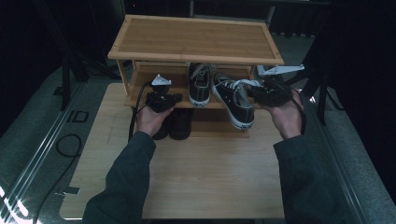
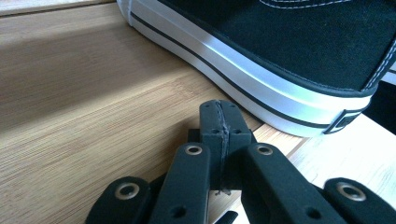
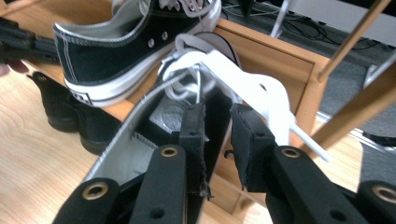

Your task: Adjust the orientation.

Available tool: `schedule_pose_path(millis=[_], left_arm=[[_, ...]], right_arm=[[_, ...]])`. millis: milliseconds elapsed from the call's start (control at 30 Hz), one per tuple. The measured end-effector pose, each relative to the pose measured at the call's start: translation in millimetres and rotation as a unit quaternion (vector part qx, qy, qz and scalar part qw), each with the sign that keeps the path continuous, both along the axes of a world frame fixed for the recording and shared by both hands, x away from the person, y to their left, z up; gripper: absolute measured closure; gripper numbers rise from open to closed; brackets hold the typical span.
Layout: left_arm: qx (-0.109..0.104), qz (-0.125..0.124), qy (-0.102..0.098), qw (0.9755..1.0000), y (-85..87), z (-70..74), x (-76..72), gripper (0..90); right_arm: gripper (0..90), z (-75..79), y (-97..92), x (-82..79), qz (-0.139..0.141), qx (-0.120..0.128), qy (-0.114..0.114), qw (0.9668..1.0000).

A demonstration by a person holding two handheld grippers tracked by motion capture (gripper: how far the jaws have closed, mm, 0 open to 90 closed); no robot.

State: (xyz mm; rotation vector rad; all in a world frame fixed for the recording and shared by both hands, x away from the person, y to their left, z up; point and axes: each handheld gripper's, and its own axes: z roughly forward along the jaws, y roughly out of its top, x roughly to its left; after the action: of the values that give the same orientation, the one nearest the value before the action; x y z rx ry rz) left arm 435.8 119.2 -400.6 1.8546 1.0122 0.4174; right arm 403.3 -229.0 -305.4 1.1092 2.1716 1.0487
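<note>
Light wooden table [image 1: 196,172] in a dark room, grey floor around. On it, a bamboo two-tier shoe rack [image 1: 196,39]. Middle shelf: one black canvas sneaker with white sole [image 1: 200,86] sits straight; second matching sneaker [image 1: 233,102] overhangs the front edge. Dark shoes [image 1: 180,123] below. Left gripper [image 2: 219,126]: jaws pressed together, empty, beside the straight sneaker. Right gripper [image 3: 217,140]: jaws slightly parted, astride the overhanging sneaker's wall and white laces [image 3: 243,79].

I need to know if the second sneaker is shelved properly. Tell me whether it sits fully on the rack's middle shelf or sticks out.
Sticks out. The second sneaker lies askew, its toe overhanging the middle shelf front edge, while its mate sits farther in.
</note>
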Motion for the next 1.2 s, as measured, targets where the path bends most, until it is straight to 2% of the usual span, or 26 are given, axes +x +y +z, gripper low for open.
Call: schedule_pose_path(millis=[433,767,1200], left_arm=[[-0.001,0.000,0.000,1.0000,-0.1,-0.1,0.2,89.8],[0.002,-0.001,0.000,1.0000,0.1,0.1,0.3,89.8],[0.002,-0.002,0.001,1.0000,0.5,0.2,0.6,89.8]], right_arm=[[77.1,-6.2,-12.7,-2.7,-0.004,-0.006,0.009,0.9999],[89.8,-16.6,-18.4,-10.0,0.001,-0.027,0.021,0.9994],[90.0,-28.8,-20.2,-21.5,0.009,-0.052,0.030,0.9982]])
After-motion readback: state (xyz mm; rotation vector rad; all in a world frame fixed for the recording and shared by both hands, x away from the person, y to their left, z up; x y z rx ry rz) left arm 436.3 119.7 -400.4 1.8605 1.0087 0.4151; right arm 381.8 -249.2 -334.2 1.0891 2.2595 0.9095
